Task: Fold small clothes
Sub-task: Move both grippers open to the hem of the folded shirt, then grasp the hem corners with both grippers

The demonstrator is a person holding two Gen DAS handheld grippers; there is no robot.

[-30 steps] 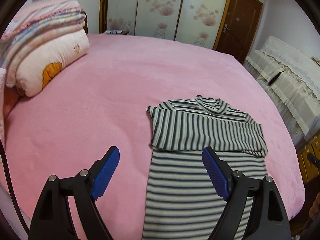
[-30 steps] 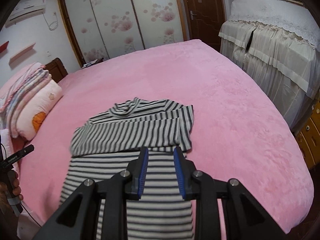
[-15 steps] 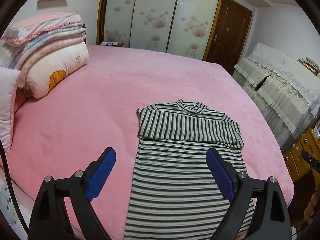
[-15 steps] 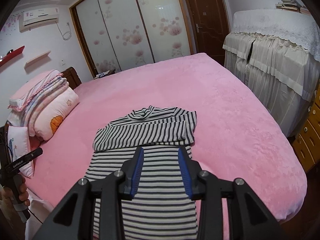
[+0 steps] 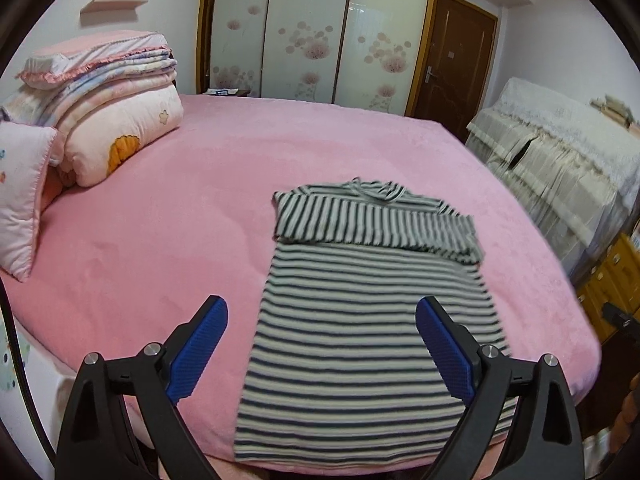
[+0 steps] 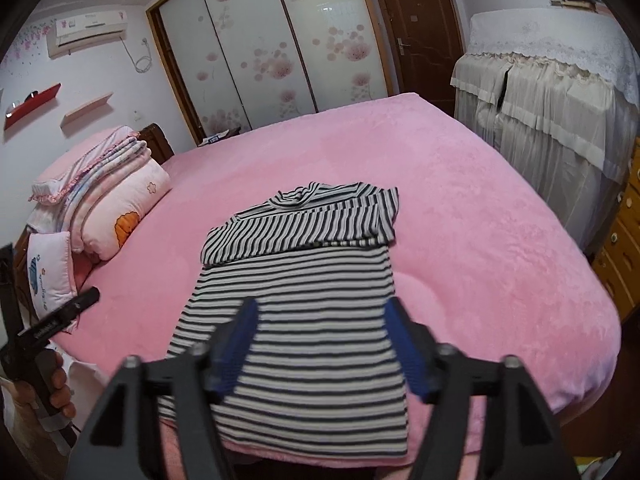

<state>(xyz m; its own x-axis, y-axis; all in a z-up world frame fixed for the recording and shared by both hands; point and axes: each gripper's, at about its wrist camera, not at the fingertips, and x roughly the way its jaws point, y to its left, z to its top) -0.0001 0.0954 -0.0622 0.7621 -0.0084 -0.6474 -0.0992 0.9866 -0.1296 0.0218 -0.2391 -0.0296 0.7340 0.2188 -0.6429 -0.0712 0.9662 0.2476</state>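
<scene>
Bedroom w/ a big pink bed (image 5: 208,208) as the work surface; floral sliding wardrobe (image 5: 304,36) and a brown door (image 5: 456,64) at the back, folded quilts and a pillow (image 5: 116,128) stacked at the bed's far left.

Striped top (image 5: 360,320) lies flat near the front edge of the bed, collar away from the cameras, hem (image 6: 304,436) right at the mattress edge, maybe hanging just over it; hard to tell thru the fisheye. Both sleeves (image 6: 296,228) are already folded across the chest as one band, so the body fold is prob. what's left.

Left gripper (image 5: 322,336) hovers above the lower half of the top, jaws spread wide and opening a touch more, nothing between the pads. Right gripper (image 6: 320,340), blurred, also over the lower half; its jaws are opening fast, no cloth pinched, fabric only seen beyond the gap.

Handling: thin knit, light, v. soft and stretchy, no stiffness, so it'll sag and drag on the plush cover. Best hold IMO is the two hem corners, one per gripper, pinching both layers, then lift and carry the hem up to the sleeve band. Grabbing mid-panel would bunch it.
</scene>
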